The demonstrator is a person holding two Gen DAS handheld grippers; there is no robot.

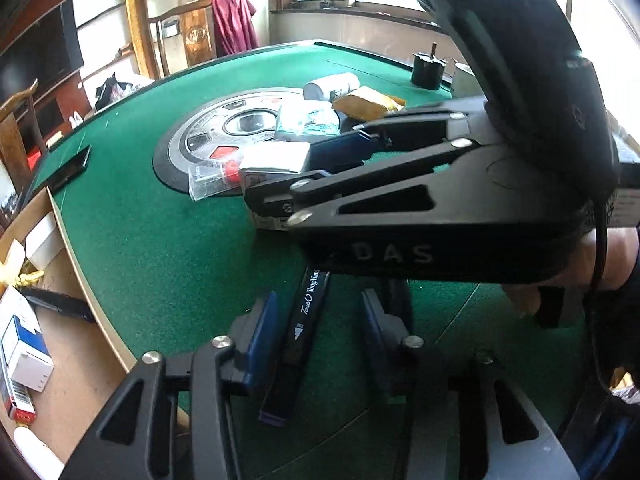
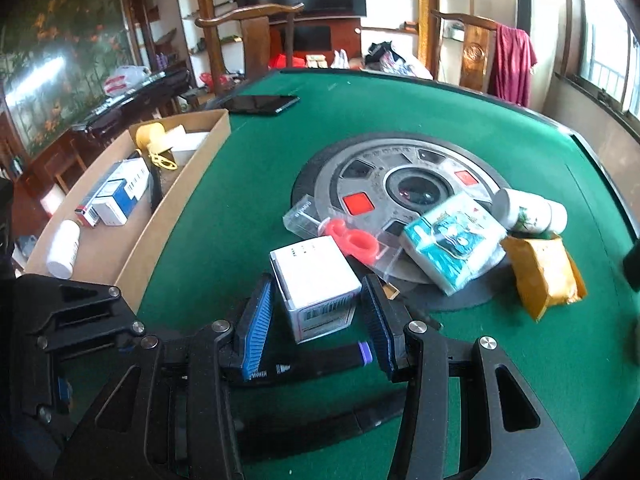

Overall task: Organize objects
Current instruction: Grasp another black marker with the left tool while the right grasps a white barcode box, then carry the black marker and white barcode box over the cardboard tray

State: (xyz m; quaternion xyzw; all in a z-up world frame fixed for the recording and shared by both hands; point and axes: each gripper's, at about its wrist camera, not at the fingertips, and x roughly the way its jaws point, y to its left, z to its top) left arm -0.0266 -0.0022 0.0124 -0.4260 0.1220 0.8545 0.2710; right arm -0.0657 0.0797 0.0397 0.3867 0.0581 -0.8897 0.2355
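A black marker pen [image 1: 298, 344] with a purple end lies on the green felt between the open jaws of my left gripper [image 1: 320, 340]. It also shows in the right wrist view [image 2: 316, 358]. My right gripper [image 2: 316, 320] is open, its blue pads either side of a small white box [image 2: 318, 286] standing on the felt, not touching it. In the left wrist view my right gripper [image 1: 280, 168] reaches across from the right over the same white box [image 1: 276, 160].
A cardboard tray [image 2: 182, 208] at the table's left edge holds boxes, a white bottle and a yellow item. On the round centre plate [image 2: 372, 172] lie a plastic bag with a red part [image 2: 352, 238], a tissue pack [image 2: 452, 240], a white bottle [image 2: 528, 212] and a yellow packet [image 2: 544, 276]. A phone [image 2: 260, 104] lies far left.
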